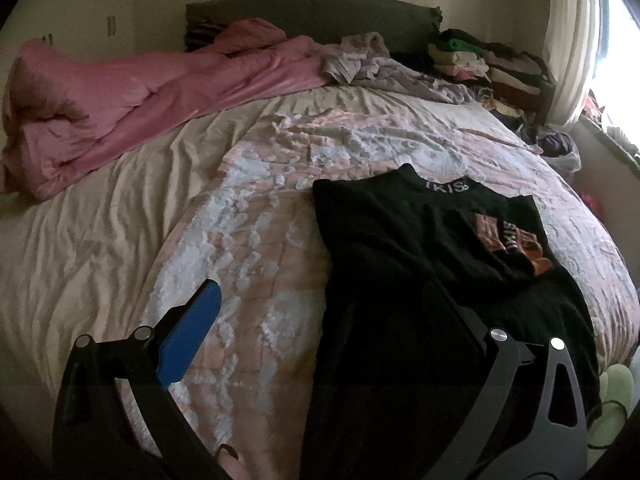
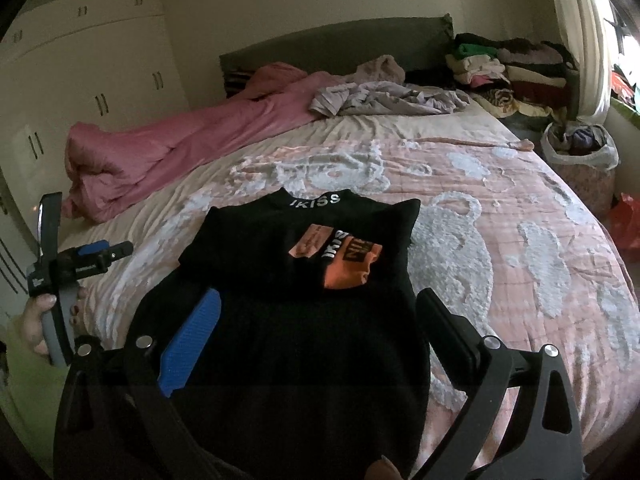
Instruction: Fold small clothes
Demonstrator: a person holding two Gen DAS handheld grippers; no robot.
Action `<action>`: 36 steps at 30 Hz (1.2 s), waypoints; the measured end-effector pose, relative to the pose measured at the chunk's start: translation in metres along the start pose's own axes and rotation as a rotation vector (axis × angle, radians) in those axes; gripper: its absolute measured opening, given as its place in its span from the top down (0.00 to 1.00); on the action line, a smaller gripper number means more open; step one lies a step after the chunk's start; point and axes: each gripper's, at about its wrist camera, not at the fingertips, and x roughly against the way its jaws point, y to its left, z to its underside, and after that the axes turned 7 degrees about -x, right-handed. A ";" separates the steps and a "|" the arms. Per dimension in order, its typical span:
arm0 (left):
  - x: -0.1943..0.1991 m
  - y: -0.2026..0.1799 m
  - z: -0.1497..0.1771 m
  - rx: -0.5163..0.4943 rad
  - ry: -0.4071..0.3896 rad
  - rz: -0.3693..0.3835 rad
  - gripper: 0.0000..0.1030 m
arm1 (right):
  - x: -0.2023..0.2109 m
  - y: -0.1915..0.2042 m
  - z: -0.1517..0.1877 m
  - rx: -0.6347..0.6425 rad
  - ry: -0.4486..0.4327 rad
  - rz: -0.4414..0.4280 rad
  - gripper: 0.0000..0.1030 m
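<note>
Folding looks barely started: black garment point(image 2: 304, 280) lies flat on the bed's pink patterned quilt point(image 2: 500, 240), collar with white lettering toward the headboard, both sleeves seemingly tucked in across the chest, orange printed patch point(image 2: 344, 260) showing at the middle. Lower half is still stretched out toward the camera, so the bottom-up fold is what's left, as I judge it. Nothing stacked from this piece yet; a pile of folded clothes point(image 2: 504, 64) sits at the far right corner by the headboard, well apart from the garment.

Right gripper point(image 2: 320, 336) hovers over the garment's lower part, fingers spread wide, nothing between them; blue pad point(image 2: 192, 344) on one side, black finger on the other. Left gripper point(image 1: 340, 320) also spread wide and empty, its blue pad point(image 1: 192, 332) over the quilt just beside the garment's left edge, the other finger over black cloth. In the right wrist view the left gripper's handle is held by a hand point(image 2: 36, 320) at the left border.

Hard to tell: garment hem is cut off by the gripper bodies in both views. Black fabric swallows the fold lines, so sleeve positions are probably as stated but not certain. Whether either finger touches cloth can't be read. Pink duvet point(image 1: 120, 108) and grey crumpled clothes point(image 2: 380, 96) lie at the far end of the bed, untouched.
</note>
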 end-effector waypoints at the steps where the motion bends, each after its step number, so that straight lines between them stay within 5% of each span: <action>1: 0.002 0.002 0.002 0.005 0.002 -0.002 0.09 | 0.003 0.001 0.001 0.003 -0.001 0.000 0.05; 18: 0.021 0.026 0.046 0.033 0.064 -0.045 0.09 | 0.040 0.012 0.029 0.080 0.008 -0.004 0.05; 36: 0.010 0.011 0.103 -0.015 0.188 0.029 0.10 | 0.006 -0.017 0.100 0.044 0.242 0.082 0.05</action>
